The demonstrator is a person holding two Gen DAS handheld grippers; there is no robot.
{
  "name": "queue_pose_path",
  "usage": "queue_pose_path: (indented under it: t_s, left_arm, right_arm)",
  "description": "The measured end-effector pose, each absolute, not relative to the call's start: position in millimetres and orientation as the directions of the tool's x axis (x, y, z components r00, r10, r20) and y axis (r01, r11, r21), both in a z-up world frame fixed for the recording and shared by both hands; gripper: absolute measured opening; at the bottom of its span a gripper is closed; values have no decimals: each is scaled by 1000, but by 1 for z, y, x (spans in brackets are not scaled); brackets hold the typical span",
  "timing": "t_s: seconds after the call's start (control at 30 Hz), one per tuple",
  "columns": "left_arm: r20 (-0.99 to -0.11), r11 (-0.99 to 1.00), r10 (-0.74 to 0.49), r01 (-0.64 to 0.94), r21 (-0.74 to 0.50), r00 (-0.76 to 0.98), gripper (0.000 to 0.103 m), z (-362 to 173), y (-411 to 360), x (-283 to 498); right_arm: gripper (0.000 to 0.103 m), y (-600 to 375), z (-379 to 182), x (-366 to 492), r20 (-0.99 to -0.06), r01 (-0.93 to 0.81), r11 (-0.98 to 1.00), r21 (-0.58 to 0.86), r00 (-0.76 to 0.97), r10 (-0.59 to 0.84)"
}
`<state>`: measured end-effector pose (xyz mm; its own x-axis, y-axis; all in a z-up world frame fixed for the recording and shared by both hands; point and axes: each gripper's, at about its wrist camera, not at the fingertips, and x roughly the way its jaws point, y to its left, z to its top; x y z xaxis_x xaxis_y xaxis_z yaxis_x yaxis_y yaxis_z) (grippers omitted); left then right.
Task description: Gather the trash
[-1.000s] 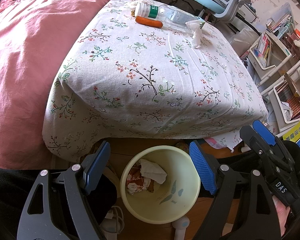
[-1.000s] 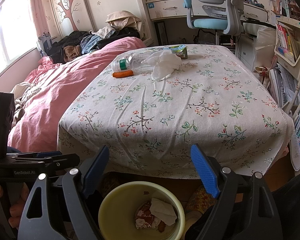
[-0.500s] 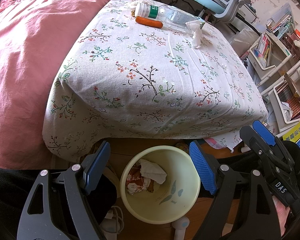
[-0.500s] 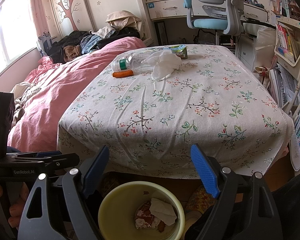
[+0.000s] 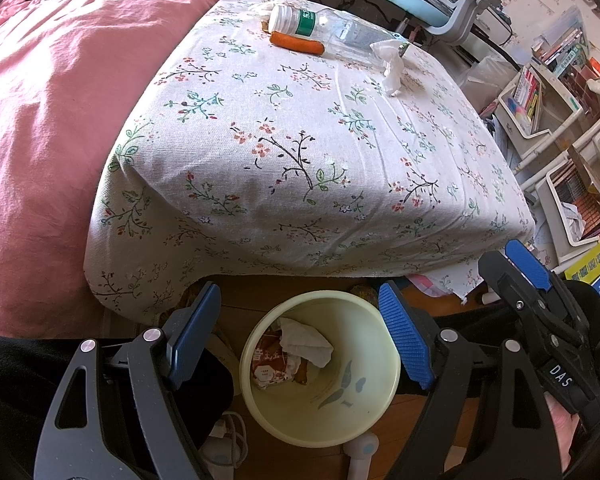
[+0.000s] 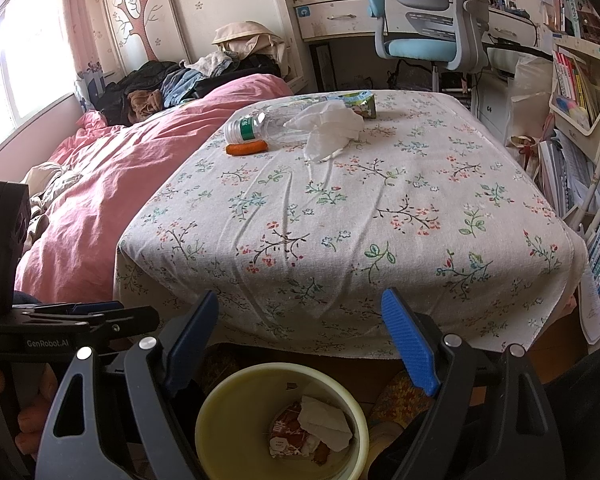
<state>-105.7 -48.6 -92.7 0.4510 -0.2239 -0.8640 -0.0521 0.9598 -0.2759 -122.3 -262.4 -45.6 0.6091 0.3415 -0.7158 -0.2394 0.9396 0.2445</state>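
Note:
A pale yellow bin (image 5: 320,368) stands on the floor below the table's front edge; it also shows in the right wrist view (image 6: 280,420). It holds a crumpled tissue (image 5: 304,346) and a red wrapper (image 5: 268,364). My left gripper (image 5: 300,340) is open and empty above it. My right gripper (image 6: 296,340) is open and empty above it too. On the far side of the floral table (image 6: 340,216) lie a clear plastic bottle (image 6: 260,126), an orange carrot (image 6: 246,148), a white tissue (image 6: 328,128) and a green carton (image 6: 360,102).
A pink duvet (image 6: 112,168) lies left of the table. A blue office chair (image 6: 424,32) and desk stand behind it. Bookshelves and trays (image 5: 560,128) crowd the right side. A white cable and plug (image 5: 224,440) lie on the floor by the bin.

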Motion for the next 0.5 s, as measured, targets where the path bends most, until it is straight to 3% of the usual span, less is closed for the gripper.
queue_pose_path:
  t_s: [0.5]
  left_arm:
    - [-865,960,-224,-50,-275,450,78,-92,-51,-105]
  right_arm:
    - [80,-262,-45,-122,-715,-239,940,244,610,341]
